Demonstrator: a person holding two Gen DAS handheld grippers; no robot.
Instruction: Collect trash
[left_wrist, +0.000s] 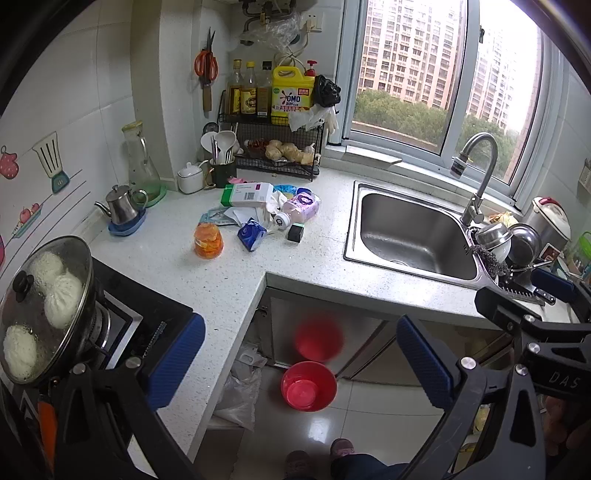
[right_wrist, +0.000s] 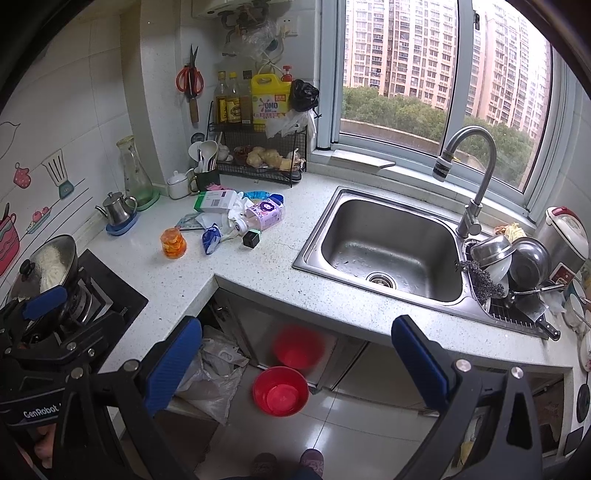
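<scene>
Both hand-held grippers, left (left_wrist: 295, 362) and right (right_wrist: 295, 362), spread wide, empty, held back over floor; trash pile (left_wrist: 266, 210) clustered mid-worktop (left_wrist: 236, 280) near rack, well apart from both; bagged bin (right_wrist: 210, 384) below, likely for drop-off.

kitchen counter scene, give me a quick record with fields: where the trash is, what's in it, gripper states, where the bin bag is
trash pile: on the counter between the wire rack and the sink
items: boxed pack, purple wipes pack, blue wrapper, small black cube, orange jar
left hand-held gripper: open, empty
right hand-held gripper: open, empty
bin bag: on the floor under the counter corner
red basin: on the floor beside the bag
</scene>
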